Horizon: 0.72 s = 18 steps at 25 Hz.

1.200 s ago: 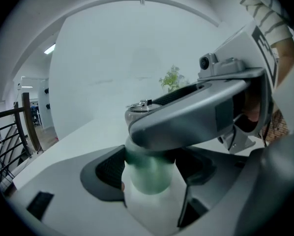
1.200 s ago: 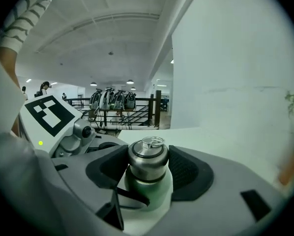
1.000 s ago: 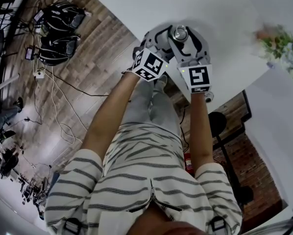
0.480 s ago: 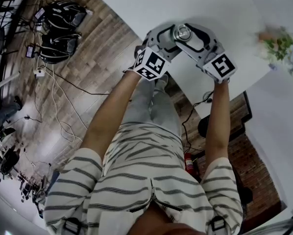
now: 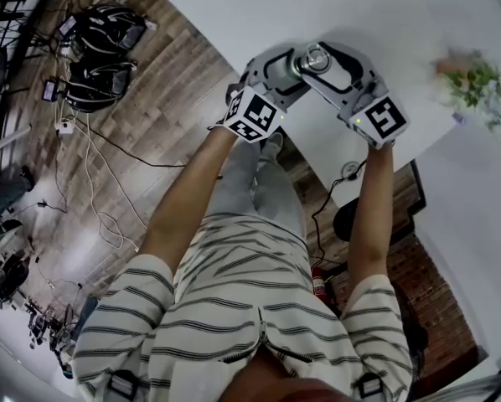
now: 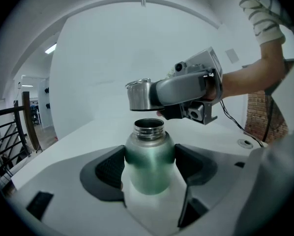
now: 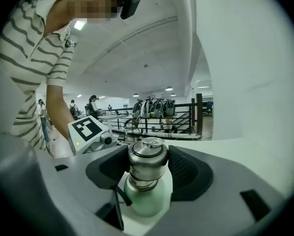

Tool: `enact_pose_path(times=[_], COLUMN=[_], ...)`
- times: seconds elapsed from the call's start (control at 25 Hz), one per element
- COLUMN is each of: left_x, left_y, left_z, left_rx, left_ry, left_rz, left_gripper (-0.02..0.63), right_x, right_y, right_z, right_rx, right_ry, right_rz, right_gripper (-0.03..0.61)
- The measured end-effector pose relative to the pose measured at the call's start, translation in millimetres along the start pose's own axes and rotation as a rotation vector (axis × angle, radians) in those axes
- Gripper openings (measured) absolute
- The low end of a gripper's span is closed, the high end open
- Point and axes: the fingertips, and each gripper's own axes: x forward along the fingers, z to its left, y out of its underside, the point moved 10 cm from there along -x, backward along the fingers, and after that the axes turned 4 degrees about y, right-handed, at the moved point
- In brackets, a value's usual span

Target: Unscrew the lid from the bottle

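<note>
Over the near edge of the white table [image 5: 384,23], the two grippers meet with the green metal bottle [image 6: 148,166] between them. The left gripper [image 6: 148,173] is clamped on the bottle's shoulder, with one dark pad on each side and the bottle upright. The right gripper [image 7: 147,163] is closed on the round steel lid [image 7: 147,157], its jaws moderately wide to suit the lid's width.

Progress: the left gripper view shows the threaded neck open and bare. The lid hangs just above it with a thin gap, no longer engaged. By that evidence the unscrewing is done. What remains is probably to carry the lid clear and set it down.

Clearances:
- Above and beyond the lid the space is free. Only a plain white wall stands behind it.
- The table top beyond the grippers is bare.
- A blurred green plant [image 5: 477,78] stands well apart, toward the person's right.
- The table edge lies directly beneath the grippers, with wooden floor [image 5: 150,141] on the person's side. A dropped lid could roll off there.
- No view shows whether the bottle's base rests on the table.
</note>
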Motion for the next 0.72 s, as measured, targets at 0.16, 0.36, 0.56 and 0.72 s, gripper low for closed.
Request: enact_pose_path(times=[0.16, 0.36, 0.56, 0.72], left_x=[-12, -42, -79, -108], left_y=[0, -13, -39, -68], left_z=[-1, -6, -4, -10], left_rx=[-0.034, -0.118, -0.171, -0.209], left_ry=[-0.013, -0.071, -0.184, -0.259], left_rz=[-0.023, -0.093, -0.154, -0.183], left_gripper=[0.319, 0.274, 0.185, 0.095], right_x=[-15, -31, -42, -52], right_y=[-1, -13, -37, -68], right_z=[10, 32, 55, 78], right_rx=[0.079, 0.145, 0.179, 0.166], right_ry=[0.153, 0.33, 0.469, 0.543], right_rz=[-0.018, -0.047, -0.09, -0.095], right_gripper=[0.265, 0.265, 0.265, 0.265])
